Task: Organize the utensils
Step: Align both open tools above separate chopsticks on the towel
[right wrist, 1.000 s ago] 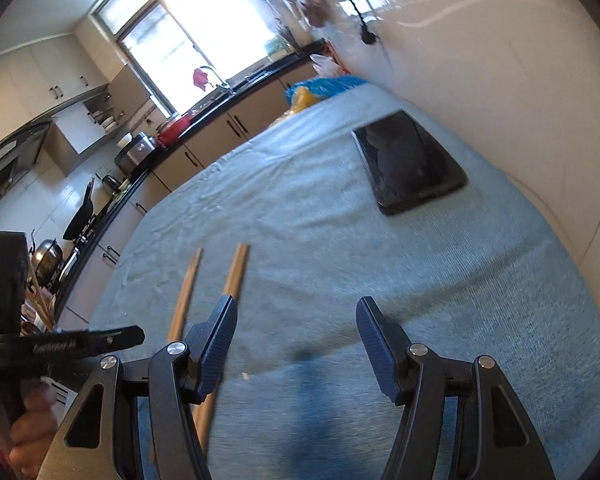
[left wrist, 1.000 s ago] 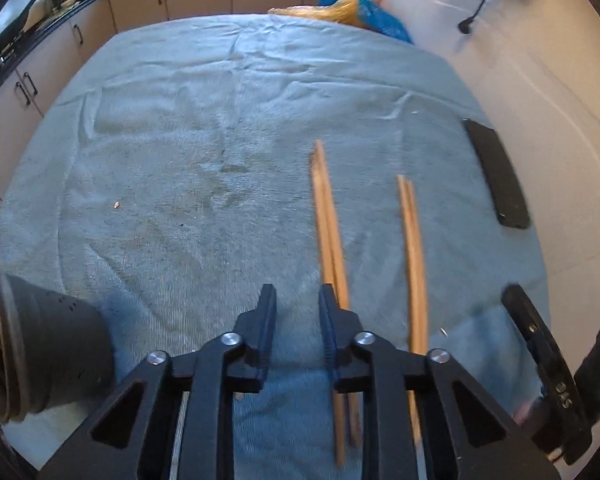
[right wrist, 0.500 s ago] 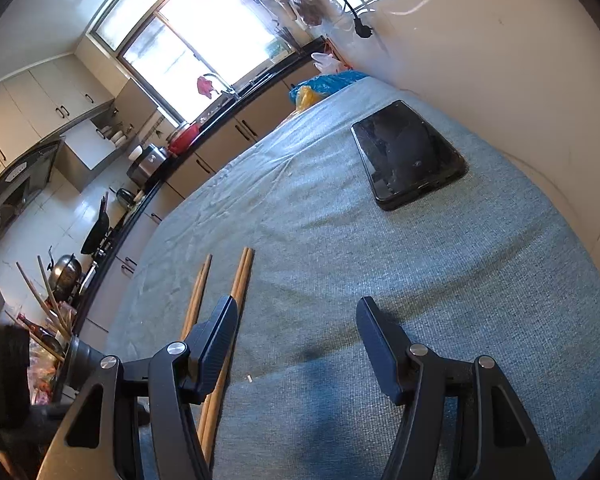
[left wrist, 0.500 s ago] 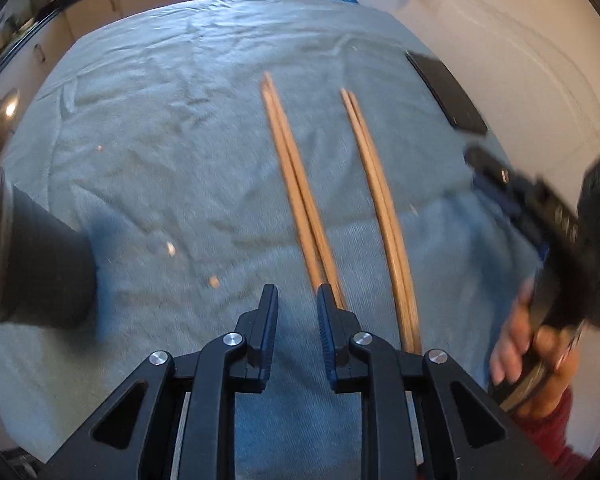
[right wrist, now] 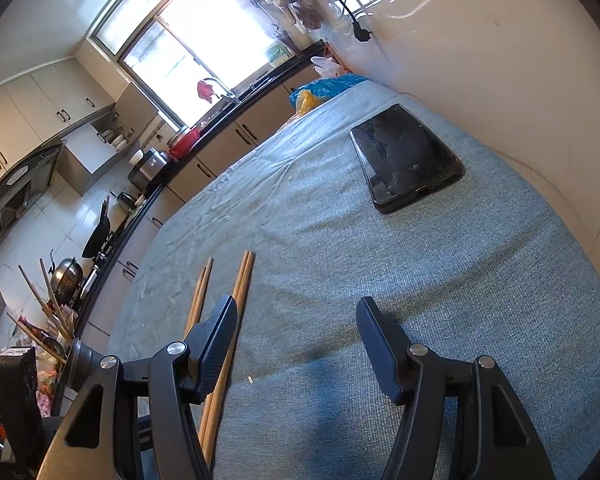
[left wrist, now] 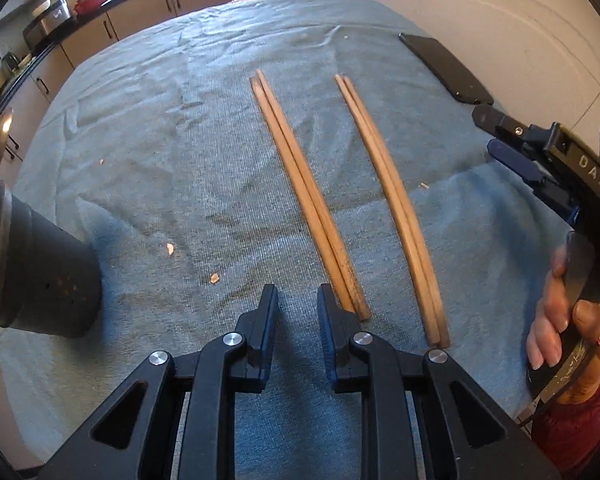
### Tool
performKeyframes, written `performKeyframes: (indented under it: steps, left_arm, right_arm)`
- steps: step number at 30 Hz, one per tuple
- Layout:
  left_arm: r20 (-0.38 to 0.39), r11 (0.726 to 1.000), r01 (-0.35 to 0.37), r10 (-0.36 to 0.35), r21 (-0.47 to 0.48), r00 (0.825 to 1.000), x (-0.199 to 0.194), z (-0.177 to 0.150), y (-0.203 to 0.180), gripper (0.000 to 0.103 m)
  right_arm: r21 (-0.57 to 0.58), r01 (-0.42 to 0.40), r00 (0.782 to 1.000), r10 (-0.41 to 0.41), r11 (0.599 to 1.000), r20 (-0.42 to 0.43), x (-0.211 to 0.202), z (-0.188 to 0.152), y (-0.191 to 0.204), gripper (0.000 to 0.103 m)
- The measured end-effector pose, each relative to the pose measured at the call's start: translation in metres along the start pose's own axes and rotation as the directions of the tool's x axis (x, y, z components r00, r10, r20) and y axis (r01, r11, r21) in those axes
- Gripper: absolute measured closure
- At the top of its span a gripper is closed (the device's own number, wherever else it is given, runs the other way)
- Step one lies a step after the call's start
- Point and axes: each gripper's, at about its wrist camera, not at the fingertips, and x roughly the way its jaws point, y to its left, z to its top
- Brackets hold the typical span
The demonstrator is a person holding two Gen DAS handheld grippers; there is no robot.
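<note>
Wooden chopsticks are lying in two pairs on a blue-grey cloth (left wrist: 148,168), and everything here is sitting relative to the left gripper (left wrist: 298,300) hovering over it. Far to that gripper's left, a dark holder (left wrist: 40,272) is lying tipped on the cloth, with more sticks poking from its mouth. The left gripper itself is pointing steeply down with its jaws standing a narrow gap apart and nothing between them; bare cloth is showing in the gap. Just right of its right finger, the near ends of the first pair (left wrist: 304,196) are resting, almost touching the pad, the sticks running away ahead of it. Further right, the second pair (left wrist: 392,200) is lying roughly parallel, apart from the first. Beyond that, a hand (left wrist: 556,312) is gripping the right gripper (right wrist: 296,312), whose jaws are spread wide and empty above the cloth, the second pair passing under its left finger. Ahead and right of it a phone (right wrist: 404,158) is lying flat.
</note>
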Motion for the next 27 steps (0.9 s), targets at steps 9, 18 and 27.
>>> performKeyframes:
  steps: [9,18,27]
  left_arm:
    - [0.043,0.991,-0.005,0.011,-0.134,0.999,0.006,0.054,0.023,0.084]
    - [0.014,0.964,-0.030,0.034,-0.264,0.999,0.044,0.115,0.045,0.084]
    - [-0.001,0.960,-0.055,0.057,-0.275,0.998,0.056,0.132,0.046,0.084]
  right_arm:
    - [-0.001,0.003,1.000,-0.003,1.000,-0.001,0.001,-0.001,0.002,0.036]
    - [0.000,-0.016,1.000,0.016,1.000,-0.004,0.000,0.000,0.000,0.036]
    - [0.007,-0.040,0.999,0.040,0.999,0.000,0.000,0.000,0.000,0.036]
